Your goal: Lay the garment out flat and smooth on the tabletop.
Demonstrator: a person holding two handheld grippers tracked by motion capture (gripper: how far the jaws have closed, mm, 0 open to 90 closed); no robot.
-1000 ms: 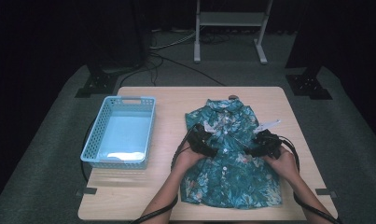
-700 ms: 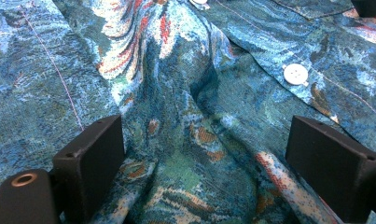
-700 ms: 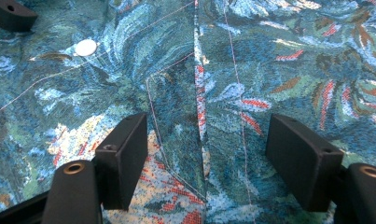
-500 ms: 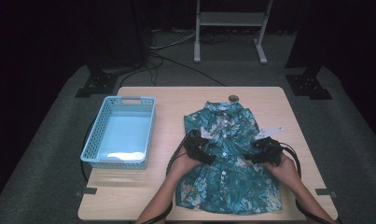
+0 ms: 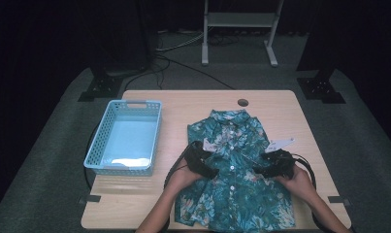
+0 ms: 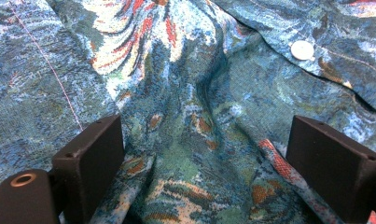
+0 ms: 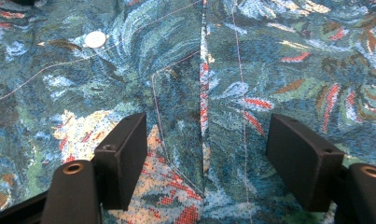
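I keep both grippers, left (image 5: 206, 167) and right (image 5: 266, 169), with jaws open over the shirt (image 5: 236, 194) mid-frame (cloth bunched between them), pinching evenly before folding.

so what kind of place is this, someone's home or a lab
Most likely a lab or recording studio, not a home: black curtains surround one wooden table on grey carpet, cables run across the floor behind it, and a metal stand sits at the back. Only a shirt and blue basket are laid out.
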